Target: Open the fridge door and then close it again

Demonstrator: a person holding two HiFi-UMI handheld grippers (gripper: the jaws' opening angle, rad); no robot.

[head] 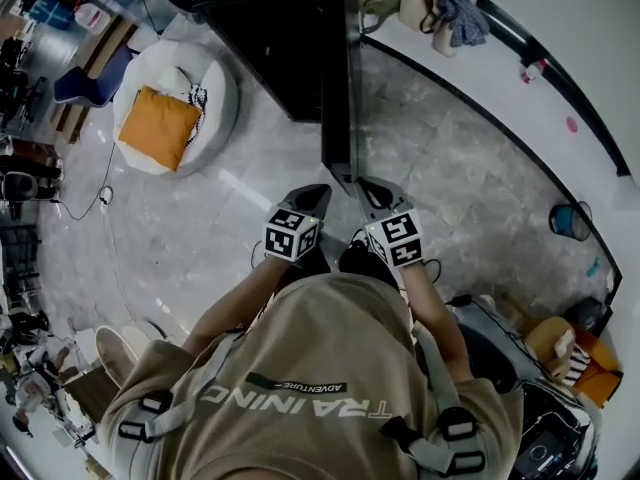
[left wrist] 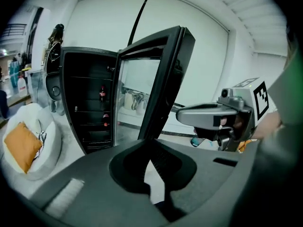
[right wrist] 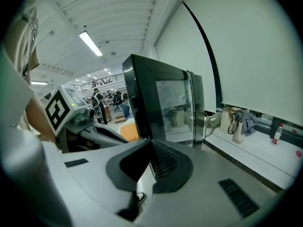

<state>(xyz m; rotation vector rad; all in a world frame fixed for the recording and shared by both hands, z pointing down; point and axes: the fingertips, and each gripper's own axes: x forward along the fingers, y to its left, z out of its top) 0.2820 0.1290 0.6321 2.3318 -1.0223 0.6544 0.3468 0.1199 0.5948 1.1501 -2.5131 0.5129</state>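
One open fridge door (head: pixel 338 88) (glass); left claw (head: pixel 312 197), right claw (head: pixel 374 194), both closed

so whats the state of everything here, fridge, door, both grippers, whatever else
tall black fridge: open, dark shelves showing
glass-fronted black fridge door: swung wide open, held by neither gripper
left gripper: jaws together, empty, left of the door's free edge
right gripper: jaws together, empty, right of that edge
small bottles: upright on the shelves
square orange cushion: lying on the white beanbag
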